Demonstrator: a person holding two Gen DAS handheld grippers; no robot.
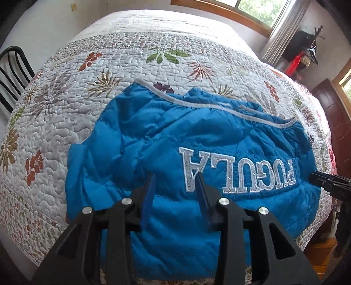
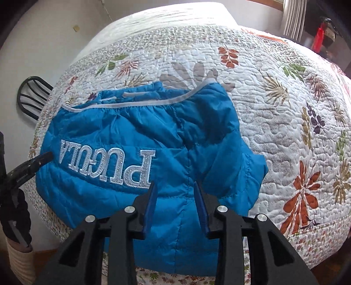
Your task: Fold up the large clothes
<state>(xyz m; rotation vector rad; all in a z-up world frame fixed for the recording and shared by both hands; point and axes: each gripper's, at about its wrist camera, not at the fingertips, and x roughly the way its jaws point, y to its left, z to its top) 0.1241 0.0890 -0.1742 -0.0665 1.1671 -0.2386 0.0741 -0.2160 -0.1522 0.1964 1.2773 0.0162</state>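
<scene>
At the far left of the left wrist view a black chair (image 1: 13, 72) stands beside the bed (image 1: 153, 28), whose white quilt (image 1: 54, 114) is printed with leaves in rust, green and tan. The blue jacket (image 1: 153, 136) lies on the quilt near the bed's near edge, folded into a compact bundle, its grey-trimmed hem (image 1: 197, 105) on the far side and the silver letters (image 1: 237, 171) reading upside down from here. The left hand-held gripper (image 1: 176, 177) hangs above the jacket's near half with its jaws parted and nothing between them (the blue pads stand clear of the cloth). To the right, a black tip of the right hand-held gripper (image 1: 329, 182) pokes in just past the last letter. Beyond the bed's right side are a curtain (image 1: 285, 28) under a wood-framed window (image 1: 258, 11) and a dark wooden door (image 1: 333, 122).

In the right wrist view the chair (image 2: 33, 96) shows again at left, with the left hand-held gripper (image 2: 41, 162) reaching in beside the jacket (image 2: 197, 122). The letters (image 2: 109, 162) sit on the jacket's left half. The right hand-held gripper (image 2: 174, 185) is above the near right part, jaws likewise apart and empty. The quilt (image 2: 285, 131) stretches bare to the right.
</scene>
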